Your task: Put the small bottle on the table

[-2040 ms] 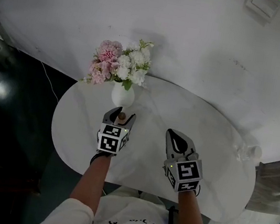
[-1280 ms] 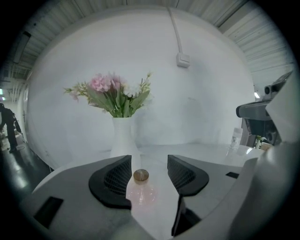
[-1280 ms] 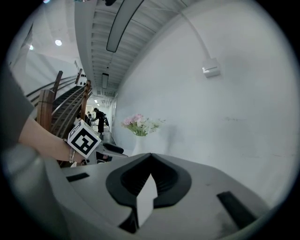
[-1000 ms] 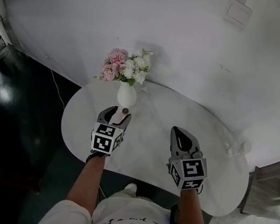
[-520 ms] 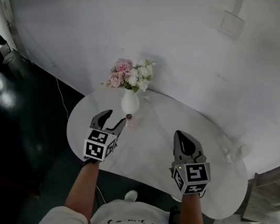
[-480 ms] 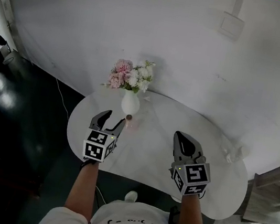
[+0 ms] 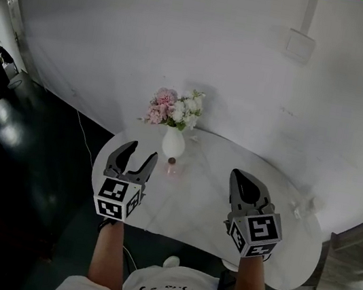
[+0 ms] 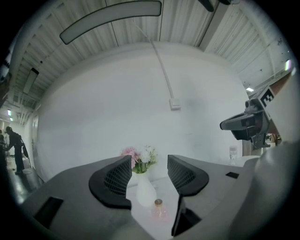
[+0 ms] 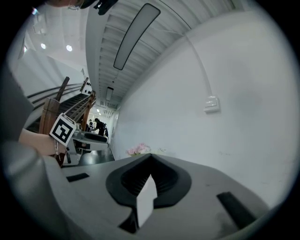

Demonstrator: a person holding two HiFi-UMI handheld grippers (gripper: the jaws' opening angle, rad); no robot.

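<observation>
Small bottle (image 7: pixel 171 167) — pinkish, with a brown cap — stood upright on the white bench (image 7: pixel 206 203), just beside the white vase (image 7: pixel 172 144) of pink and white flowers (image 7: pixel 174 107), and neither claw touched it. The left claw (image 7: pixel 141 152) hung over the left part of the bench with its jaws wide apart and nothing between them. In the left gripper view the bottle and vase showed through the gap, well beyond the pads. The right claw (image 7: pixel 239 178) hovered over the right half of the bench with its jaws pressed together, gripping nothing. A pale sliver showed at the seam in the right gripper view, and what it was could not be told. A small clear thing (image 7: pixel 309 208) sat near the far right edge of the bench, too faint to name. The person's arms and shirt cut off the near rim of the bench — and in the left gripper view the bottle's base blurred into the bench top.
</observation>
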